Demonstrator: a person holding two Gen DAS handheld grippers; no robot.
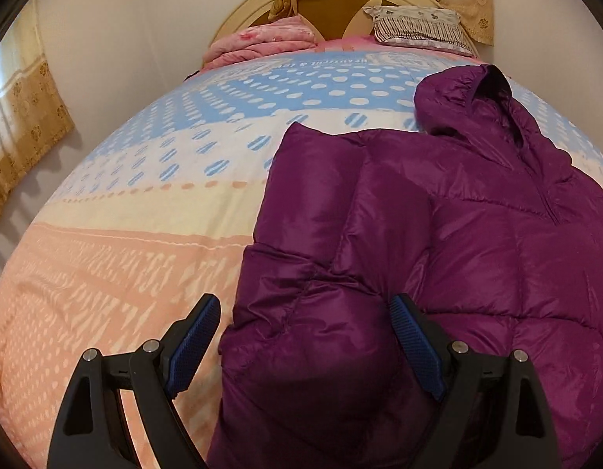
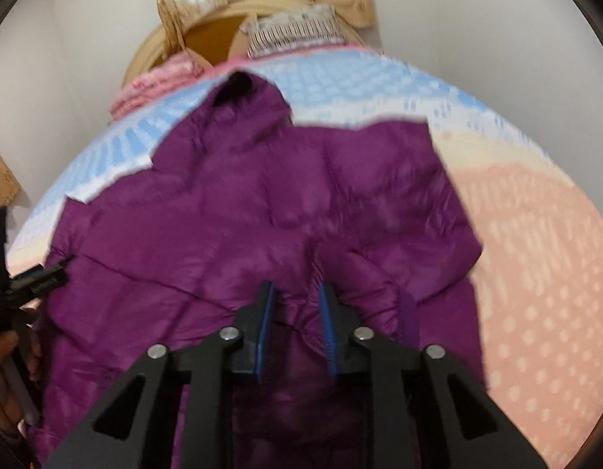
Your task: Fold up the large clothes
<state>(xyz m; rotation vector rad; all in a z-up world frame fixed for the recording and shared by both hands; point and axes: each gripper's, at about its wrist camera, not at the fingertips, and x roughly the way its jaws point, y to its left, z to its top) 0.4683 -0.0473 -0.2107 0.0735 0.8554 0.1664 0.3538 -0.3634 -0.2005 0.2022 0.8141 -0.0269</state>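
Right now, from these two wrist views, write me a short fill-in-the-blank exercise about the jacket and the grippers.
1. The puffer jacket lying on the bedspread is ____ in colour.
2. The left gripper has its jaws wide ____.
3. The right gripper is pinching a fold of the ____.
4. The jacket's hood points toward the bed's ____.

Missing words: purple; open; jacket; headboard

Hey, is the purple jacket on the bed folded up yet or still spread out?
Partly folded. The jacket lies on the bed, both sleeves turned in over its body, hood still extended.
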